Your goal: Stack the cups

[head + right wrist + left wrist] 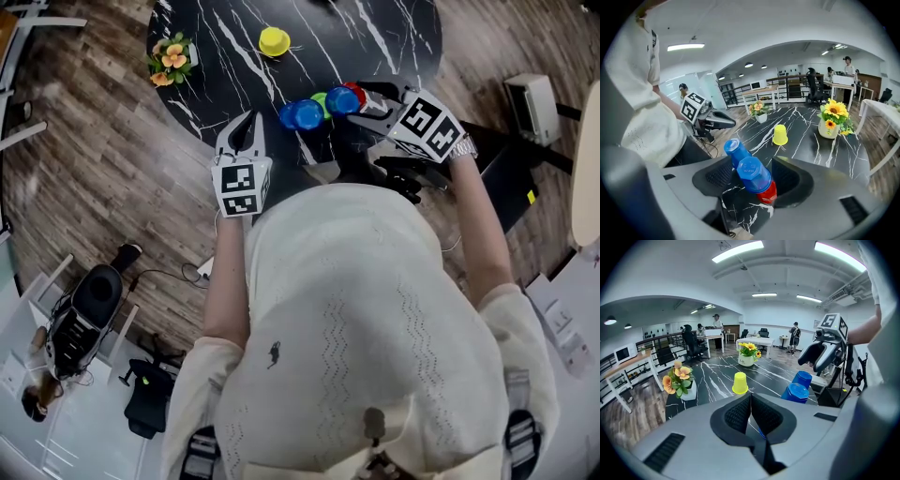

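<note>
On the black marble table (394, 28), near its front edge, an upturned blue cup (752, 176) sits stacked on a red cup (768, 193). It stands between the wide-apart jaws of my right gripper (754, 180), and the pads do not press on it. Just behind are another blue cup (733, 149) and, in the head view, a green cup (320, 101) beside the blue cups (302, 114). A yellow cup (274, 40) stands upturned farther back. My left gripper (248, 122) hovers left of the cluster, jaws shut and empty.
A small pot of orange flowers (171, 58) stands at the table's left edge. A white vase of sunflowers (832, 119) stands at the far side. Wooden floor surrounds the table, with a black case (84, 314) on it to my left. People stand at desks in the background.
</note>
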A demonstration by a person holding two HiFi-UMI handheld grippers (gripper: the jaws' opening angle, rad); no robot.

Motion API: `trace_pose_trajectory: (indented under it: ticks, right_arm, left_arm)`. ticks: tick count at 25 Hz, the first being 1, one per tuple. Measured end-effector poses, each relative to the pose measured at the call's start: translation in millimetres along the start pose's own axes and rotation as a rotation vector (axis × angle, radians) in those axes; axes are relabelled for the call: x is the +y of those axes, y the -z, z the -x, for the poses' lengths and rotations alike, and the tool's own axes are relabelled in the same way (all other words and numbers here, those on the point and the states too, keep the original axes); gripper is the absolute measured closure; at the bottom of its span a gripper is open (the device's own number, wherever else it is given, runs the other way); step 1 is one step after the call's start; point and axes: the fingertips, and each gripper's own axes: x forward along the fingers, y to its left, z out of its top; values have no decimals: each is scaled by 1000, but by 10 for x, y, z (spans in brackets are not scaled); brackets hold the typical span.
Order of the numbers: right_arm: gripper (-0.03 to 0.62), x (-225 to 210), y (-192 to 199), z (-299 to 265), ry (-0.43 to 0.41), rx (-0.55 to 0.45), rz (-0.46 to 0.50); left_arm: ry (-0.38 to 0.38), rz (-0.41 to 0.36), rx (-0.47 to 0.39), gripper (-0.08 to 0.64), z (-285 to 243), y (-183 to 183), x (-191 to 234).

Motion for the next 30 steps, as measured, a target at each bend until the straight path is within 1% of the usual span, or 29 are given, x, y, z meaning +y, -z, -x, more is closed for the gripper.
trace_pose_trajectory:
  ticks: [4, 7, 10, 11, 12, 14, 17, 24, 30]
  right_arm:
    - [326, -140, -130, 142, 37, -109, -81]
    - [363, -270, -192, 259, 112, -179, -119]
    - [485, -425, -221, 369, 211, -230, -148]
    - [541, -474, -220, 402, 240, -245, -164]
    - [580, -517, -213, 433, 263, -259, -183]
    - [583, -586, -196, 489, 297, -287, -224]
    - [583, -660, -165, 545, 330, -300, -254]
    - [583, -719, -72, 588, 388, -253, -261]
    - [583, -754, 64, 638, 440, -222, -281]
  left_arm:
    - [15, 17, -25, 537, -60, -85, 18]
    - [21, 24, -48, 537, -113, -147, 30]
    - [16, 19, -53, 535, -182, -184, 72]
    - [15, 19, -53, 534, -205, -196, 87]
    - [14, 19, -52, 534, -226, -207, 100]
    - [19, 22, -54, 525, -272, -231, 114]
    - [29, 16, -48, 411, -376, -256, 118]
    - [51, 0, -34, 371, -731, -324, 205]
    - [66, -47, -17, 323, -1105, -367, 328]
